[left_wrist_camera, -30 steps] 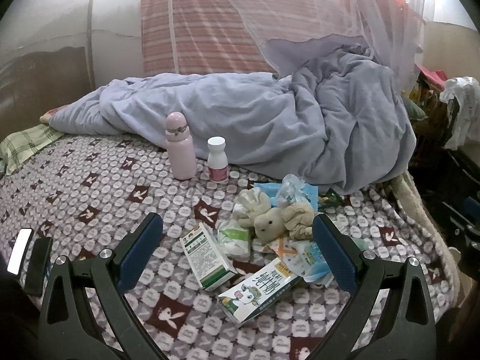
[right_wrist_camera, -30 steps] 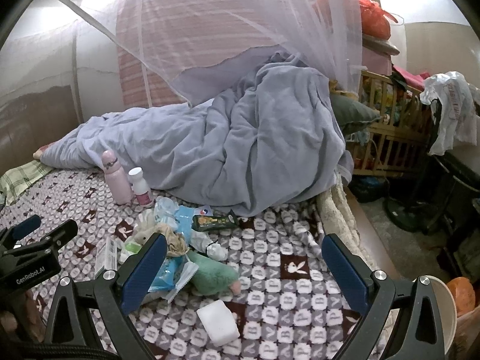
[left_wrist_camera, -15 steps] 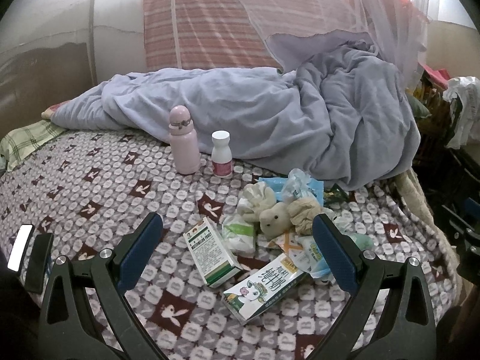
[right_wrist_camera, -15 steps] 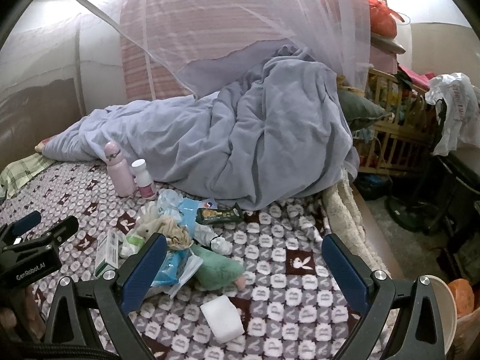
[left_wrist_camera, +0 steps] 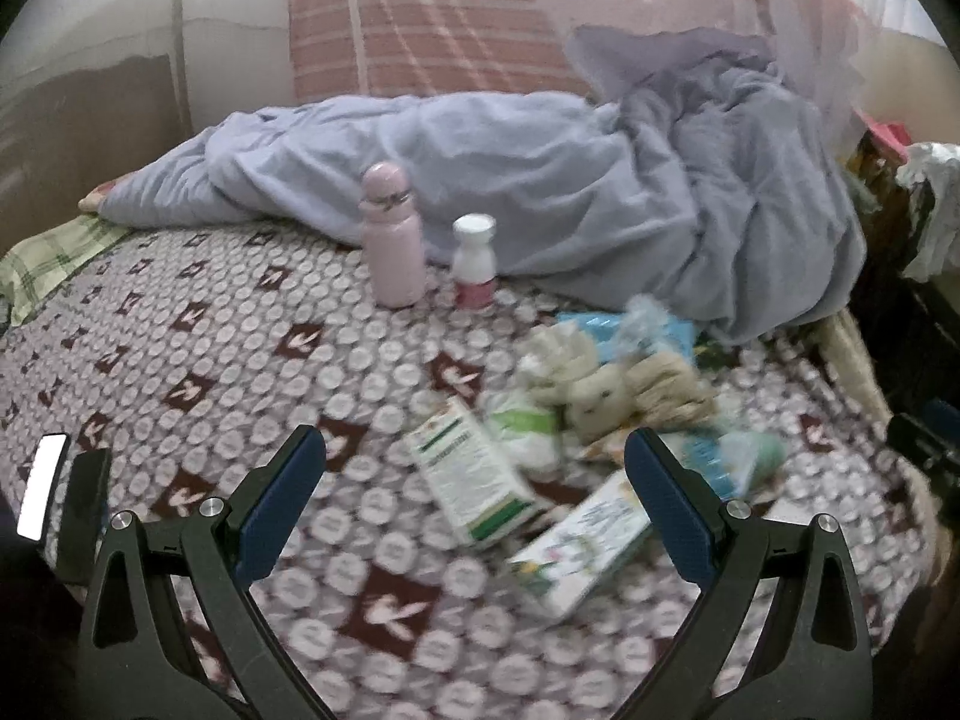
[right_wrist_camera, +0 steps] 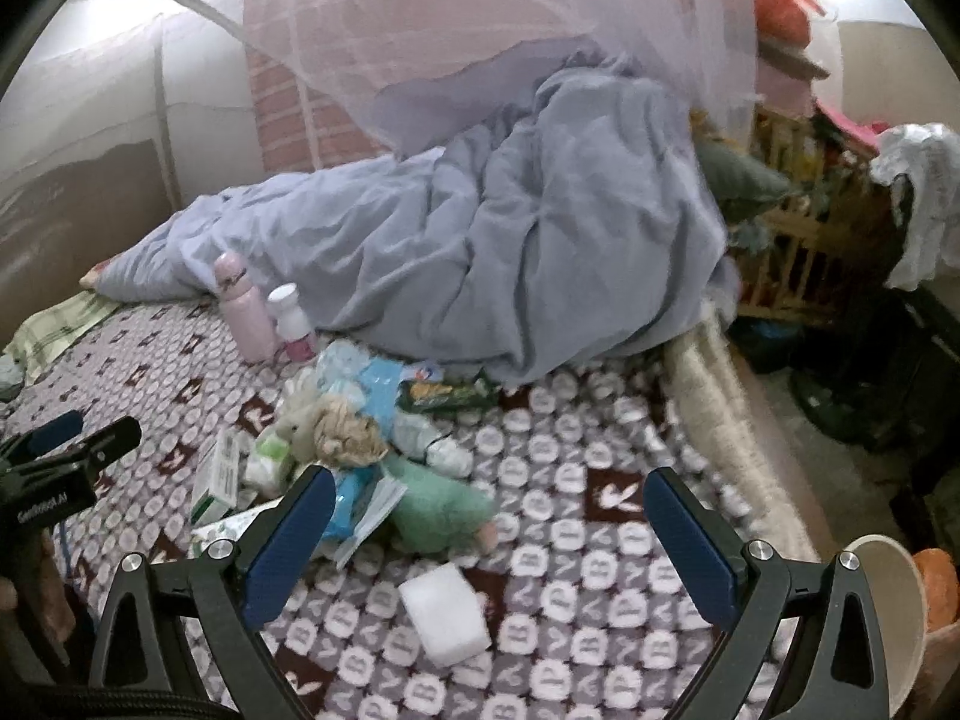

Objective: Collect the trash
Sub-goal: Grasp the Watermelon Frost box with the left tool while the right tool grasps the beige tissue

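I see the bed sheet (left_wrist_camera: pixel 198 360) filling most of both views, patterned with white discs and dark red rabbit squares, and a rumpled lavender quilt (right_wrist_camera: pixel 510 252) heaped along its far side under a pink mosquito net (right_wrist_camera: pixel 510 18). Between the quilt and me lies the trash pile (right_wrist_camera: pixel 354 438) — wrappers, cartons and soft toys jumbled together, touching one another. My left gripper (left_wrist_camera: pixel 474 480) hangs low over the sheet, pointed forward and slightly down, its blue-padded jaws spread wide with nothing between them; the pile sits just ahead and toward its right finger. My right gripper (right_wrist_camera: pixel 486 516) is posed the same way, jaws wide apart and empty, hovering near the bed's right edge with the pile off its left finger. In the right wrist view the left gripper shows at the far left edge, held level above the sheet.

In the pile, a green plush toy (right_wrist_camera: pixel 444 510) lies on its side beside a blue packet (right_wrist_camera: pixel 360 486). A green-and-white carton (left_wrist_camera: pixel 474 474) lies flat, a second printed carton (left_wrist_camera: pixel 582 546) just beside it — this part of the left view is blurred. A white foam block (right_wrist_camera: pixel 444 606) rests alone between the right fingers. Behind the pile stand a pink bottle (left_wrist_camera: pixel 393 234) and, beside it, a small white pill bottle (left_wrist_camera: pixel 474 261), both upright.
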Demonstrator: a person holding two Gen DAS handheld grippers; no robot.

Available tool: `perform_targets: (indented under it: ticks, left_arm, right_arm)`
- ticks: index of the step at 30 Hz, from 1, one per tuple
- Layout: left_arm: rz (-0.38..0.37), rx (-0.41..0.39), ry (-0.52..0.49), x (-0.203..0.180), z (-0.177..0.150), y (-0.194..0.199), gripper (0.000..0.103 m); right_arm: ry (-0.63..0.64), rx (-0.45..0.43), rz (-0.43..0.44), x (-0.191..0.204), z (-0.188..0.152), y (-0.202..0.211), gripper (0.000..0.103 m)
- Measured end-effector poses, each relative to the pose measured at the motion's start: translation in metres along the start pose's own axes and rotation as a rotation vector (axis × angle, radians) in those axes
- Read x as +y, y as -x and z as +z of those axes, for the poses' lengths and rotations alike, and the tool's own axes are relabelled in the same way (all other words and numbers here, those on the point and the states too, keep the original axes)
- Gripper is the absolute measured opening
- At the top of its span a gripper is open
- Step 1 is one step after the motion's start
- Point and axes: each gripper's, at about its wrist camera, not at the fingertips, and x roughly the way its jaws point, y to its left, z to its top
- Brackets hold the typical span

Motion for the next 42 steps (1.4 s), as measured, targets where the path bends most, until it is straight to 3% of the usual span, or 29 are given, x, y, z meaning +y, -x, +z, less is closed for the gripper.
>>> perform_targets:
  ticks: [1,7,9,11,14,20,22,23,26,28,30,33,42]
  left_arm:
    - [0.007,0.008,-0.003,0.005,-0.001,-0.002,0.1]
    - [0.015,0.091,0.016,0.04,-0.008,-0.023,0.099]
    - [-0.003,0.121,0.037,0.049,-0.01,-0.031,0.088]
    - [-0.031,0.163,0.049,0.052,-0.012,-0.042,0.085]
    - [-0.089,0.217,0.077,0.051,-0.012,-0.058,0.085]
    - [-0.117,0.27,0.15,0.034,-0.007,-0.097,0.086]
    - [-0.113,0.303,0.171,0.031,-0.009,-0.11,0.086]
    - [-0.122,0.322,0.181,0.029,-0.01,-0.118,0.086]
    - [-0.144,0.339,0.193,0.025,-0.013,-0.13,0.085]
    - [-0.175,0.353,0.189,0.021,-0.016,-0.138,0.085]
    - [-0.187,0.369,0.186,0.019,-0.019,-0.14,0.062]
    - [-0.206,0.357,0.196,0.021,-0.018,-0.134,0.055]
    - [-0.227,0.249,0.107,0.006,0.007,-0.079,0.054]
  right_arm:
    - [0.002,0.011,0.019,0.001,-0.001,-0.004,0.102]
    - [0.033,0.087,0.165,0.024,0.009,-0.045,0.074]
    - [0.06,0.11,0.191,0.037,0.013,-0.063,0.064]
    - [0.077,0.142,0.224,0.05,0.016,-0.084,0.059]
    - [0.095,0.159,0.222,0.062,0.021,-0.11,0.059]
    - [0.117,0.213,0.221,0.075,0.027,-0.156,0.058]
    - [0.102,0.235,0.243,0.074,0.025,-0.165,0.043]
    - [0.089,0.243,0.257,0.071,0.025,-0.166,0.03]
    - [0.059,0.23,0.269,0.061,0.023,-0.159,0.022]
    - [0.043,0.22,0.281,0.054,0.022,-0.151,0.021]
    - [0.018,0.194,0.306,0.046,0.023,-0.136,0.02]
    - [0.002,0.158,0.321,0.038,0.025,-0.116,0.02]
    - [-0.082,0.056,0.343,0.001,0.028,-0.062,0.02]
